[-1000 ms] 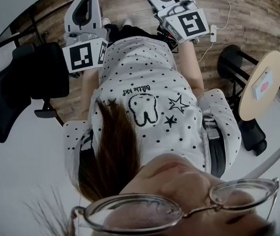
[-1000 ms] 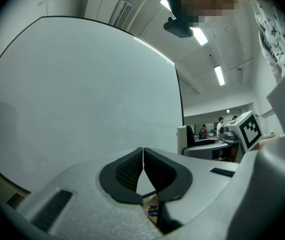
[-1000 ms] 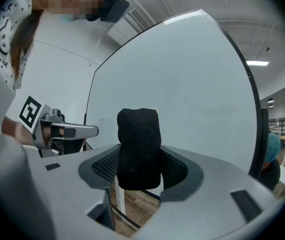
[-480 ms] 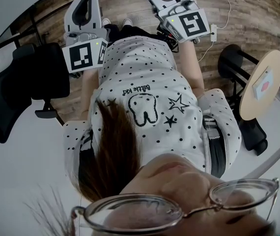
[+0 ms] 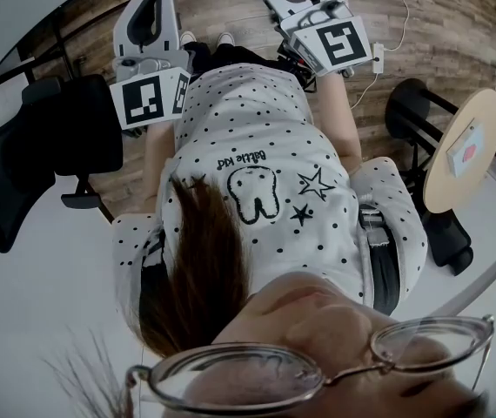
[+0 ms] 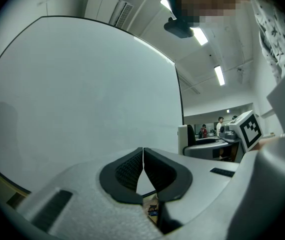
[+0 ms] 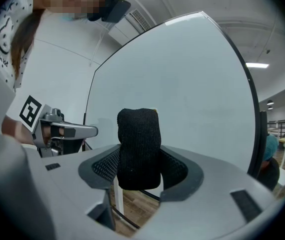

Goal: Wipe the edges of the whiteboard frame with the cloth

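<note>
Left gripper (image 6: pixel 143 159) clenched on nothing, right gripper (image 7: pixel 140 170) grasping the single black cloth (image 7: pixel 138 144) — two tools, one cloth — both facing one dark-framed whiteboard (image 7: pixel 192 84).

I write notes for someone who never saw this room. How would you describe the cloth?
Find the large whiteboard with its thin dark frame. In front of it, the right gripper has its jaws shut on the cloth. It is black, knitted and upright, the only dark soft thing against the white board.
</note>
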The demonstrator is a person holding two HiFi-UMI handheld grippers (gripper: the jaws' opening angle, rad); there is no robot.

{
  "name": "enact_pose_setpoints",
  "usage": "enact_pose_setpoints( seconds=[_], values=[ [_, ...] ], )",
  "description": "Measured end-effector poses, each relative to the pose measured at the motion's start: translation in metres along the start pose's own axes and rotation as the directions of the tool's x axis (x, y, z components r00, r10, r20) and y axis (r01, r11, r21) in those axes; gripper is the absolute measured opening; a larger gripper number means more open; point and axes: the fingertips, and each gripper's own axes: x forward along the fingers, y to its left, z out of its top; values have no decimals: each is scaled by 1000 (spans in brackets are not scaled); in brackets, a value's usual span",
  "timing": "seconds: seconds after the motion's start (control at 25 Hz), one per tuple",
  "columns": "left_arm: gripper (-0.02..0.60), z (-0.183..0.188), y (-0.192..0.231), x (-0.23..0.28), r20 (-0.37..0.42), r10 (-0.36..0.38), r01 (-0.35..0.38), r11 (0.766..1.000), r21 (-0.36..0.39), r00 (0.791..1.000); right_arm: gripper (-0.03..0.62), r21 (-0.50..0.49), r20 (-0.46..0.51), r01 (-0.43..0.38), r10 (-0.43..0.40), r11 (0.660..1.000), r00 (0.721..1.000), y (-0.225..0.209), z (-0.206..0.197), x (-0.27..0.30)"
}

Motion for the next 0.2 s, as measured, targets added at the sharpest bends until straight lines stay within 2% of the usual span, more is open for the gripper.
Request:
enact_pose_setpoints(
  seconds=[0.2],
  values=[
    [20,-1,2,1,-3,4,-4,1000,2,1000,232,-3,-13,4,-4,1000,1000,-1,-2,2]
  ],
)
